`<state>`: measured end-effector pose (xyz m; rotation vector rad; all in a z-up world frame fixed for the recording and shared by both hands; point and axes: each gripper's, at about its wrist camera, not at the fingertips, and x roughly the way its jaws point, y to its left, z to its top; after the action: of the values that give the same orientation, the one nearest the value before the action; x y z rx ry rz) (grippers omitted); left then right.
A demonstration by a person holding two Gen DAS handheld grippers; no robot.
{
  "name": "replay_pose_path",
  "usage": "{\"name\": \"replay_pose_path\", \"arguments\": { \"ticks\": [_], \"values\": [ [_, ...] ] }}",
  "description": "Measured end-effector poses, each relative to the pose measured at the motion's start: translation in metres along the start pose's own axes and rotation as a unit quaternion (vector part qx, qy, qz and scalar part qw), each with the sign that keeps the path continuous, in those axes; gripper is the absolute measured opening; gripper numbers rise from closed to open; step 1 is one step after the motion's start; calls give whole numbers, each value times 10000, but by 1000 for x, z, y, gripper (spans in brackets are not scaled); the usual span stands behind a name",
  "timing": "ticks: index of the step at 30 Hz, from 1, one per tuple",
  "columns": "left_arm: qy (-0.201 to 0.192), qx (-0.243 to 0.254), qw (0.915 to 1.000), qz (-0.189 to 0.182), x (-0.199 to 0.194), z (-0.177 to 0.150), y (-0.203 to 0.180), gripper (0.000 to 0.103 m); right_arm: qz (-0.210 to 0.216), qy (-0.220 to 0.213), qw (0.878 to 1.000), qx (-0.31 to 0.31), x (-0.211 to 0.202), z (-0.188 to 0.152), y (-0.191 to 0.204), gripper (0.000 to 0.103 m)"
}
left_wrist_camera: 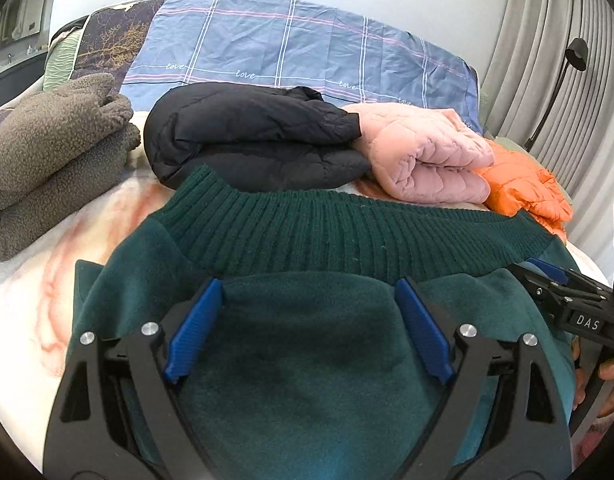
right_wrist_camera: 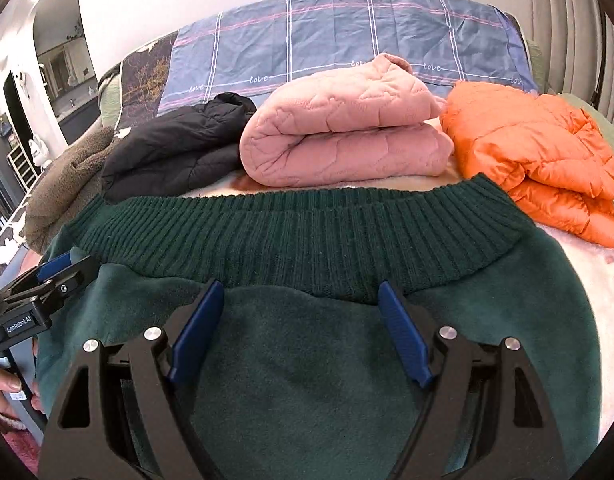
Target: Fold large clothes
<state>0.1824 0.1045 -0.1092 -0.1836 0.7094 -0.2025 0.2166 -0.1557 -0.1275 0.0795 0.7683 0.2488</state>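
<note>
A dark green sweater (left_wrist_camera: 307, 360) lies flat on the bed, its ribbed hem band (left_wrist_camera: 347, 228) at the far side; it also shows in the right wrist view (right_wrist_camera: 307, 380) with the ribbed band (right_wrist_camera: 307, 232). My left gripper (left_wrist_camera: 309, 288) hovers open over the sweater's left part, blue pads spread, nothing between them. My right gripper (right_wrist_camera: 301, 292) hovers open over the right part, just short of the ribbed band. Each gripper appears at the other view's edge: the right one (left_wrist_camera: 563, 292), the left one (right_wrist_camera: 55, 276).
Folded clothes line the far side: a grey fleece (left_wrist_camera: 47, 160), a black puffer jacket (left_wrist_camera: 247, 136), a pink quilted jacket (right_wrist_camera: 343, 128) and an orange puffer jacket (right_wrist_camera: 539, 156). A blue checked pillow (left_wrist_camera: 287, 44) lies behind. Curtains (left_wrist_camera: 547, 60) hang at right.
</note>
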Motion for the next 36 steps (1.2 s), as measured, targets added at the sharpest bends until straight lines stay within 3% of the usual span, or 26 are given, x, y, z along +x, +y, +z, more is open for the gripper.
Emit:
{"name": "replay_pose_path", "arguments": {
  "ticks": [4,6,9,10,11,12,14,15,20,25,28,31,36],
  "values": [
    [-62,-22,9999,-87,-5,-2,3,89,251,198,9990,324,-26,12,1,79],
    [-76,-13,9999,-71,-6,-3,2,89,591,-173,9973,405,-55,16,11,78],
    [-93,49,9999,25,-7,-4,-1,89,236,-434,9986,-162,-69,13,37,73],
    [-96,53,9999,30,-8,-4,-1,89,137,-295,9992,-243,-61,8,42,68],
    [-99,50,9999,21,-8,-4,-1,89,81,180,9996,-209,-36,-3,43,66],
    [-101,49,9999,3,-8,-4,0,89,61,385,9991,-143,-15,-17,41,68],
    [-121,28,9999,-68,-10,-4,1,89,-343,-170,9968,-697,-11,-34,53,70],
    [-138,40,9999,-70,-10,-5,1,89,-434,-207,9965,-685,-13,-35,55,71],
    [-215,42,9997,-144,-14,-6,2,91,-261,-72,9978,-599,-21,-28,50,72],
    [-233,40,9996,-163,-15,-6,2,92,-86,-122,9995,-292,-75,-47,53,71],
    [-224,55,9996,-157,-15,-7,1,92,-369,-6,9963,-773,-91,-78,71,72],
    [-237,106,9995,-186,-16,-8,-2,94,-589,212,9947,-813,-79,-98,72,77],
    [-308,17,9989,-356,-19,-8,2,95,-542,500,9946,-734,-81,-86,72,78]
  ]
}}
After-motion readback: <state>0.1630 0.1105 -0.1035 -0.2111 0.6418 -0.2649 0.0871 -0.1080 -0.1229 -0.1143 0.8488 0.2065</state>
